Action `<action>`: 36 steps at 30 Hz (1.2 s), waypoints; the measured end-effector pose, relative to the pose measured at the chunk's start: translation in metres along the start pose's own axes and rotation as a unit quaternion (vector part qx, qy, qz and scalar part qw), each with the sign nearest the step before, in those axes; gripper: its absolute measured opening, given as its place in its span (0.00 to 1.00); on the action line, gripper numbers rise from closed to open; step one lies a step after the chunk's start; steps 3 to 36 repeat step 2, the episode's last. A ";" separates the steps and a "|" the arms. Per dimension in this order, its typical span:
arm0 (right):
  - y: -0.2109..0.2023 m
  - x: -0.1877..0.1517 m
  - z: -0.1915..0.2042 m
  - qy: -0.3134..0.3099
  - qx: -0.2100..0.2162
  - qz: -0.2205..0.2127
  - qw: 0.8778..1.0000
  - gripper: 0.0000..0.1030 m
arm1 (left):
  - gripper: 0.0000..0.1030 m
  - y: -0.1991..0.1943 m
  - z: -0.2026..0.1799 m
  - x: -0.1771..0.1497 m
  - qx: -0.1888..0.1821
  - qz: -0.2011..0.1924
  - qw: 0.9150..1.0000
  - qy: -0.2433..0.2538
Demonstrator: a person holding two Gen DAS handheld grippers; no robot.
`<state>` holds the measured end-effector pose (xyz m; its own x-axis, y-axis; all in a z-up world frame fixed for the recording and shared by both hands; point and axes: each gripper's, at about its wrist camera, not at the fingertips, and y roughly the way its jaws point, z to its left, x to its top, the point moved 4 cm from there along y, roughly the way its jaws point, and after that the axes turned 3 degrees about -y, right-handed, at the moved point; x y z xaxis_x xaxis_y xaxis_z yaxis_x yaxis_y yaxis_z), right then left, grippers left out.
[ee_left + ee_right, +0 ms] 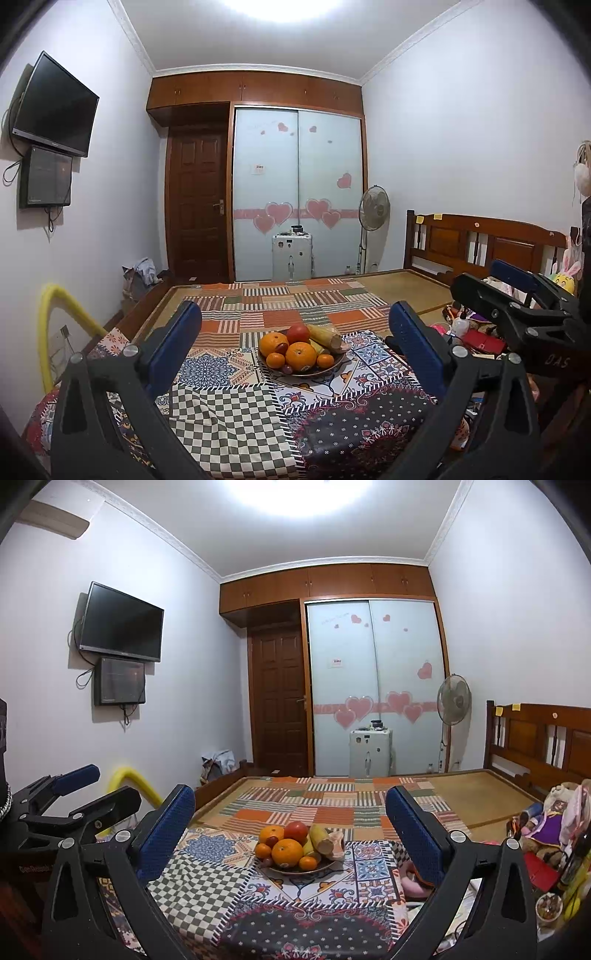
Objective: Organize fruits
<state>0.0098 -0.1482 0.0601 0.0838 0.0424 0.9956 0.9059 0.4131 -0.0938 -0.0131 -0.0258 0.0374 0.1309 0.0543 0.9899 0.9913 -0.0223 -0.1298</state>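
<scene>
A brown plate (334,365) heaped with fruit stands on a patterned cloth on the bed. It holds large oranges (300,355), small tangerines (275,360), a red apple (298,333), bananas (325,335) and dark grapes (282,347). My left gripper (293,341) is open and empty, its blue pads either side of the plate, still short of it. In the right wrist view the same plate (327,866) with oranges (286,852), apple (296,830) and banana (320,840) lies ahead. My right gripper (291,827) is open and empty.
The patchwork cloth (225,413) covers the near bed; a striped quilt (295,302) lies beyond. Toys and clutter (550,823) crowd the right edge. A wooden headboard (476,243), fan (375,206), white case (291,256) and wall TV (55,107) surround the bed.
</scene>
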 end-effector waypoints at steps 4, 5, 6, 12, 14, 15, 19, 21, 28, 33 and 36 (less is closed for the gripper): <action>0.001 0.000 0.000 0.000 -0.001 0.002 1.000 1.00 | 1.00 0.000 0.000 0.000 0.000 0.001 1.000 0.000; 0.001 0.000 0.000 0.000 -0.001 0.002 1.000 1.00 | 1.00 0.000 0.000 0.000 0.000 0.001 1.000 0.000; 0.001 0.000 0.000 0.000 -0.001 0.002 1.000 1.00 | 1.00 0.000 0.000 0.000 0.000 0.001 1.000 0.000; 0.001 0.000 0.000 0.000 -0.001 0.002 1.000 1.00 | 1.00 0.000 0.000 0.000 0.000 0.001 1.000 0.000; 0.001 0.000 0.000 0.000 -0.001 0.002 1.000 1.00 | 1.00 0.000 0.000 0.000 0.000 0.001 1.000 0.000; 0.001 0.000 0.000 0.000 -0.001 0.002 1.000 1.00 | 1.00 0.000 0.000 0.000 0.000 0.001 1.000 0.000; 0.001 0.000 0.000 0.000 -0.001 0.002 1.000 1.00 | 1.00 0.000 0.000 0.000 0.000 0.001 1.000 0.000; 0.001 0.000 0.000 0.000 -0.001 0.002 1.000 1.00 | 1.00 0.000 0.000 0.000 0.000 0.001 1.000 0.000; 0.001 0.000 0.000 0.000 -0.001 0.002 1.000 1.00 | 1.00 0.000 0.000 0.000 0.000 0.001 1.000 0.000; 0.001 0.000 0.000 0.000 -0.001 0.002 1.000 1.00 | 1.00 0.000 0.000 0.000 0.000 0.001 1.000 0.000; 0.001 0.000 0.000 0.000 -0.001 0.002 1.000 1.00 | 1.00 0.000 0.000 0.000 0.000 0.001 1.000 0.000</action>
